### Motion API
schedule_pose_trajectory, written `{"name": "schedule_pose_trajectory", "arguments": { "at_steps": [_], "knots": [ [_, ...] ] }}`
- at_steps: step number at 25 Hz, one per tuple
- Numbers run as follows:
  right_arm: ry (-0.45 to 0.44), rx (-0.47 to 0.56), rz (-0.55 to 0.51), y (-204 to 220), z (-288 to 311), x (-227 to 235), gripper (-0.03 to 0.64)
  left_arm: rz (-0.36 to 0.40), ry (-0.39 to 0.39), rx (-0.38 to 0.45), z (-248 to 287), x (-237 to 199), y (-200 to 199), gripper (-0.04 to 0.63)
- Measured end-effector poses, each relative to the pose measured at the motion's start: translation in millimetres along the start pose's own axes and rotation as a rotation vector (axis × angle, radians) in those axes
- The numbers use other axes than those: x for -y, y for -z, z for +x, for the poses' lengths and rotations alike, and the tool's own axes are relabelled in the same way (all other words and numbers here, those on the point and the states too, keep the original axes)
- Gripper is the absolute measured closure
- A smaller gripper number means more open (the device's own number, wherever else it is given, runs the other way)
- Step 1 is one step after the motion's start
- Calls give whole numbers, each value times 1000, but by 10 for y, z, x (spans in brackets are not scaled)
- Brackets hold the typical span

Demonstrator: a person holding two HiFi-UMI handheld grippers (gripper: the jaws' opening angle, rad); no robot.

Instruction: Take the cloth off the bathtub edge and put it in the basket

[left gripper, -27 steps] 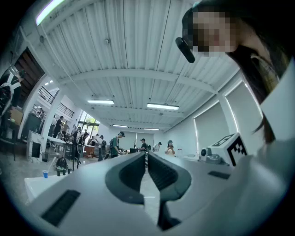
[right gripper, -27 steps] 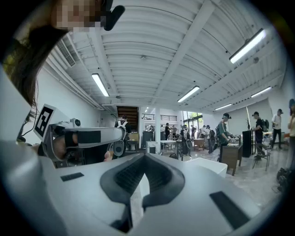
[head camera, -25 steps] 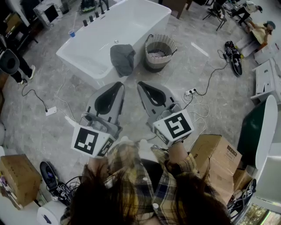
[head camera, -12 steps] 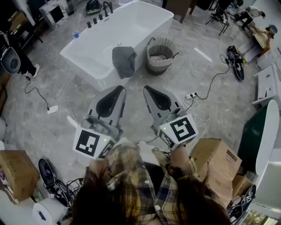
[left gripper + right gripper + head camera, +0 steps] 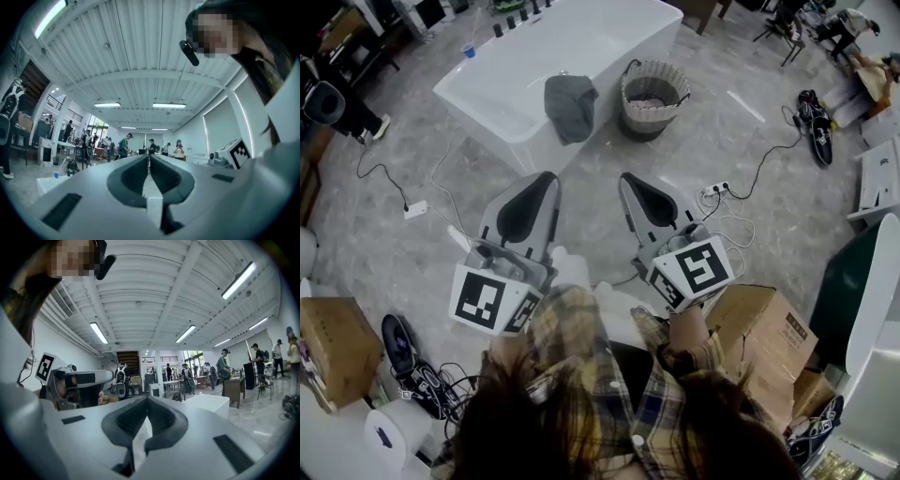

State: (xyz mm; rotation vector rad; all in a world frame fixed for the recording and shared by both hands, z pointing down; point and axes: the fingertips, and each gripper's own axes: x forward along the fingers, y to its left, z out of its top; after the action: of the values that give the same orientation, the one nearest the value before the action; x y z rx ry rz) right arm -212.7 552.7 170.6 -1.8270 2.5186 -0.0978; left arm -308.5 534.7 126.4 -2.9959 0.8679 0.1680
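A dark grey cloth (image 5: 569, 105) hangs over the near edge of the white bathtub (image 5: 502, 70) at the top of the head view. Just right of it on the floor stands a woven basket (image 5: 653, 97). My left gripper (image 5: 549, 178) and right gripper (image 5: 627, 179) are held side by side well short of the tub, both shut with nothing between the jaws. The left gripper view shows its jaws (image 5: 149, 158) pressed together, pointing level into the hall. In the right gripper view the shut jaws (image 5: 146, 399) point past a white tub end (image 5: 208, 406).
Cables and a power strip (image 5: 713, 193) lie on the grey floor right of the grippers. Cardboard boxes (image 5: 767, 328) sit at lower right, another box (image 5: 336, 347) at lower left. Small bottles (image 5: 499, 29) line the tub's far rim. People stand far off in the hall.
The tub, cloth and basket have slid up and a little right in the head view. Both grippers stay shut and side by side.
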Motion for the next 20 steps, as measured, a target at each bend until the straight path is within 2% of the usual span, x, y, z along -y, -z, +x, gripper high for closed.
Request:
{"name": "schedule_pose_trajectory", "arguments": {
  "at_steps": [8,20],
  "knots": [
    [11,-46,43,167,486,273,601,-17,5,-30,330,-388,161,566],
    [7,-71,28,84,2014,790,601,-9,84,-9,1449,-1621,157,566]
  ]
}}
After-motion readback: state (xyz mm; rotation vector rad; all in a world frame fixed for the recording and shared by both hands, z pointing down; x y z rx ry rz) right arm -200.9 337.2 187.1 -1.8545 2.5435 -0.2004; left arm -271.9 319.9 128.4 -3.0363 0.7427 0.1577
